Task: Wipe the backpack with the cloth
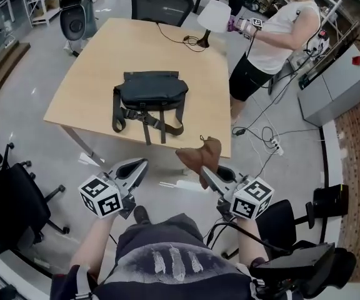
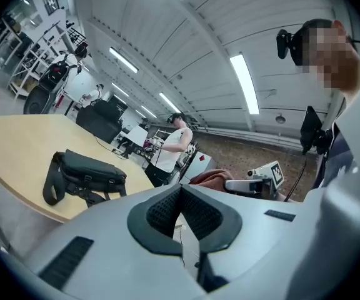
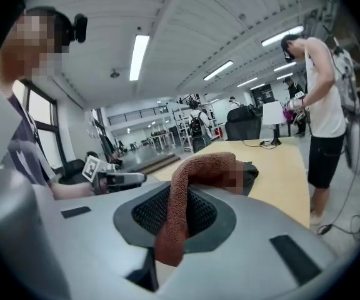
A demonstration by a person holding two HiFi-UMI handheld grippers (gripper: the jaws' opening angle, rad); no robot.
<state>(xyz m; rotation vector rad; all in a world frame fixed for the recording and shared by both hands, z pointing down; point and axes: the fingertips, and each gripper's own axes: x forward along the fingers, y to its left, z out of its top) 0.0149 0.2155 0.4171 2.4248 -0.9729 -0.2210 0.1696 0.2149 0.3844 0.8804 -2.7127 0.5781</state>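
Backpack: the black backpack (image 1: 150,89) lies flat near the middle of the wooden table (image 1: 105,55), its straps (image 1: 145,120) trailing toward the near edge; it is well apart from both grippers.
Cloth: the brown cloth (image 1: 200,157) hangs just short of the table's near edge, not touching the bag.
Right gripper: the right gripper (image 1: 206,170) is clamped on the cloth — a folded length runs up between the jaws and flops over their tips, with a short tail below.
Left gripper: the left gripper (image 1: 141,165) has its jaws drawn together at the tips with nothing between them, and it hovers off the table.
Stage: by the look of it, wiping has not begun; the cloth has yet to reach the bag.
Cloth handling: probably light and limp, with a nubbly weave that should grip well; the fold over the tips is the part to press down.
Backpack handling: likely soft-sided and light enough to slide under a stroke — the free gripper could pin a corner or a strap.
Bystander: a person stands at the table's far right corner, clear of the bag.
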